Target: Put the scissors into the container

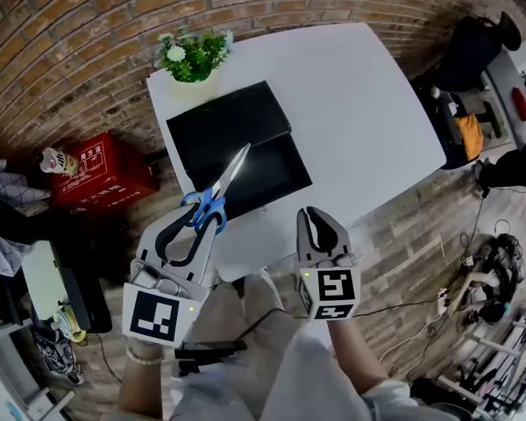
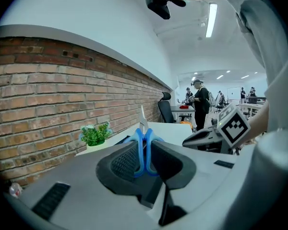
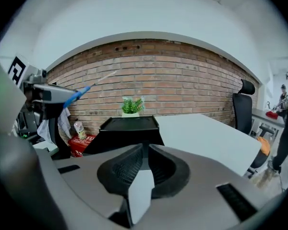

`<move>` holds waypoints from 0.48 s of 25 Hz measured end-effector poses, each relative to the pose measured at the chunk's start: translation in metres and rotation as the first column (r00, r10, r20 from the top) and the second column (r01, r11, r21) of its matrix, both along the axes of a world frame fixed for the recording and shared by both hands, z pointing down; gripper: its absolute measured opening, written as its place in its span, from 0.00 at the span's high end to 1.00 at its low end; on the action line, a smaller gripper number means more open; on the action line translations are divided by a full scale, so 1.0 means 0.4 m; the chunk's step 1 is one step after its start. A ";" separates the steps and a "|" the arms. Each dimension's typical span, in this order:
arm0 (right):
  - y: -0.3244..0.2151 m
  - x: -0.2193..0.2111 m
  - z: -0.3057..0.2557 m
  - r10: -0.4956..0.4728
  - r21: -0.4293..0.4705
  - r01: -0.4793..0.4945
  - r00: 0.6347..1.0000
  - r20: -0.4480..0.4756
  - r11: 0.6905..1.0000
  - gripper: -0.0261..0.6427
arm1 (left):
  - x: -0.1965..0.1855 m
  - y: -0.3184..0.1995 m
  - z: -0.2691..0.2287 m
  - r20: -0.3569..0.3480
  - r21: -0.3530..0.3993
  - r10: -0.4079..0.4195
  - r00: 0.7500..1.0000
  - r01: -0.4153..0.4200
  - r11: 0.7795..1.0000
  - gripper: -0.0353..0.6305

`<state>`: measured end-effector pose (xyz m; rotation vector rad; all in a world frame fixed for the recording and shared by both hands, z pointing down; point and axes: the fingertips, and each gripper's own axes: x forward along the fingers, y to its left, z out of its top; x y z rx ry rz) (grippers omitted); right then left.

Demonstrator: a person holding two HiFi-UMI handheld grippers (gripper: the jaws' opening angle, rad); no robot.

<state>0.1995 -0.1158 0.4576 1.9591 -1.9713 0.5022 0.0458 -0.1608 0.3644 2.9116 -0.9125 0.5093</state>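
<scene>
Knees (image 1: 245, 331): light trousers, low in the head view, behind both tools.
Left tool (image 1: 200, 224): held off the near edge of the worktop, jaws clamped on the blue handles of the scissors; pads pressing the handle loops from both sides in the left gripper view.
Right tool (image 1: 316, 222): just to the right of the left one, clear of it, jaws drawn together with nothing between them.
Scissors (image 1: 221, 187): in the air in the left tool, handles toward the person, closed silver blades pointing away and reaching over the near edge of the container.
Container (image 1: 193, 121): black, shallow, rectangular, lying on the left part of the worktop, nothing visible inside.
Worktop (image 1: 368, 103): white, bare to the right of the container.
Plant (image 1: 193, 55): small green one in a white pot, at the far left corner of the worktop, just beyond the container.
Red box (image 1: 101, 175): on the floor left of the worktop, against the wall.
Brick wall (image 1: 88, 42): behind the worktop.
</scene>
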 end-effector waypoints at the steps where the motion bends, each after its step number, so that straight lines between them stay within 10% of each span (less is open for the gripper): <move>1: 0.003 0.009 -0.013 0.006 0.010 -0.006 1.000 0.003 1.000 0.87 | 0.016 -0.003 0.011 0.012 -0.003 0.019 1.000 -0.019 1.000 0.80; 12: 0.046 0.078 -0.085 0.049 0.057 -0.050 0.999 0.012 0.997 0.87 | 0.150 -0.057 0.184 0.236 -0.083 0.216 0.947 -0.202 0.976 0.80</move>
